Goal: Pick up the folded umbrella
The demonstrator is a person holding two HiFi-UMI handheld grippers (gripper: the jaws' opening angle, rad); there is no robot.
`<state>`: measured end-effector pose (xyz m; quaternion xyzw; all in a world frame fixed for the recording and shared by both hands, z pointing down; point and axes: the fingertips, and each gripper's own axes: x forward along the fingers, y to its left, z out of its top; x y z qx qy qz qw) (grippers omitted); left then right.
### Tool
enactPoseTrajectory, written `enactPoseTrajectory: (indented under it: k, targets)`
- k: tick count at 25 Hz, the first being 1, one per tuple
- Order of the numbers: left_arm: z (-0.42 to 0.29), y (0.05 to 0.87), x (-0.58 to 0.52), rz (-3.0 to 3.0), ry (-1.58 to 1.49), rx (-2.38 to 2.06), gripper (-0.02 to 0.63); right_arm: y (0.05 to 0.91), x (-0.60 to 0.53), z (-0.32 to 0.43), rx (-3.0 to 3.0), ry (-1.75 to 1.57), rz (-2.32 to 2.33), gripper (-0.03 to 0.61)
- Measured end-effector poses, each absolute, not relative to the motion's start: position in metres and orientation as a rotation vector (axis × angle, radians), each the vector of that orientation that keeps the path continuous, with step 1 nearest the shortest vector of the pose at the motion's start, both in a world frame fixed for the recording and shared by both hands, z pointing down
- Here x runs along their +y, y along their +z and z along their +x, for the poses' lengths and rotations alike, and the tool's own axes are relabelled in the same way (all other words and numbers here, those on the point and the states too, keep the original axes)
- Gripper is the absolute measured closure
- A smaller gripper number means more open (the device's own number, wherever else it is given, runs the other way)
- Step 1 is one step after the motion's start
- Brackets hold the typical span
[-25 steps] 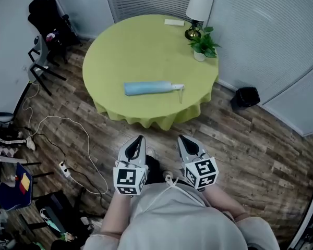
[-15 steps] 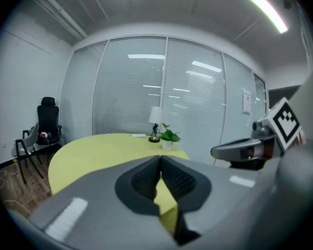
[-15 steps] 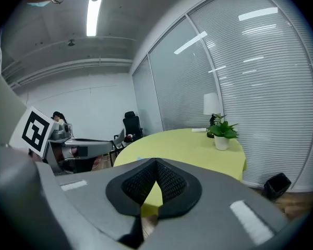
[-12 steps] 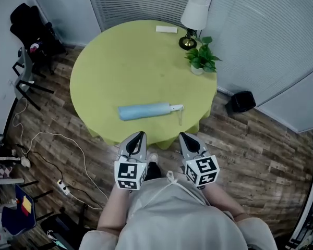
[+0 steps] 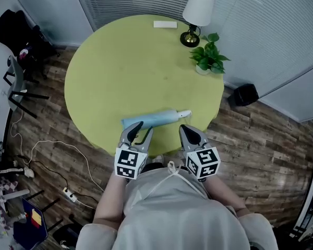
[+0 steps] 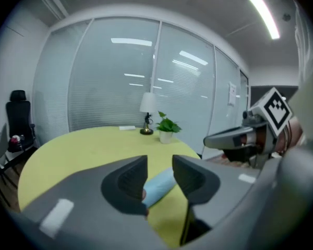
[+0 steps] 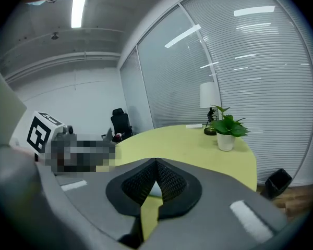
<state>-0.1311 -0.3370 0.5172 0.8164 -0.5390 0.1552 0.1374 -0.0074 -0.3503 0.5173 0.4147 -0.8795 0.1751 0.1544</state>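
Note:
The folded umbrella point(image 5: 151, 120) is light blue with a white handle point(image 5: 185, 113). It lies along the near edge of the round yellow-green table point(image 5: 125, 61). My left gripper point(image 5: 137, 130) hovers just short of its blue end; its jaws have just been opening and stand a little apart. In the left gripper view the umbrella point(image 6: 159, 187) shows through the gap of the left gripper point(image 6: 160, 163), with the pads not touching it. My right gripper point(image 5: 188, 133) is shut and empty, just short of the handle end. Its tips meet in the right gripper view point(image 7: 155, 163).
At the table's far side stand a white lamp point(image 5: 198, 9), a potted plant point(image 5: 209, 59) and a small white flat object point(image 5: 165, 24). A black bin point(image 5: 245, 94) sits on the wooden floor to the right. A chair point(image 5: 15, 77) and cables point(image 5: 52, 150) are on the left.
Both grippers have come forward from over the floor to the table's near edge, close to the umbrella. The left jaws, shut before, now stand apart.

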Motion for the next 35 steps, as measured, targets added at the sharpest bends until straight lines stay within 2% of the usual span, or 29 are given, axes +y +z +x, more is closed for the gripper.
enactPoseTrajectory:
  k: [4,8,11,26,28,33,35]
  targets:
    - [-0.127,0.559,-0.355,2.38,0.657,-1.372,0.375,0.534,-0.367,-0.01,-2.475,0.531,1.188,0.579]
    - [-0.117,0.596,-0.374,2.447,0.936,-1.178,0.203,0.545,-0.38,-0.008,-2.439,0.558,1.197,0.578]
    - [-0.11,0.627,-0.383,2.476,1.174,-1.008,0.164,0.554,-0.388,-0.007,-2.416,0.582,1.203,0.579]
    - [-0.106,0.721,-0.392,2.382,1.732,-0.495,0.153,0.578,-0.404,-0.008,-2.348,0.642,1.226,0.578]
    - [-0.104,0.725,-0.388,2.361,1.72,-0.424,0.205,0.579,-0.405,-0.006,-2.34,0.642,1.226,0.578]
    - [-0.101,0.722,-0.384,2.417,1.702,-0.334,0.247,0.581,-0.408,-0.002,-2.321,0.642,1.242,0.578]
    - [-0.101,0.72,-0.382,2.441,1.707,-0.331,0.286,0.581,-0.407,-0.002,-2.315,0.644,1.245,0.578]
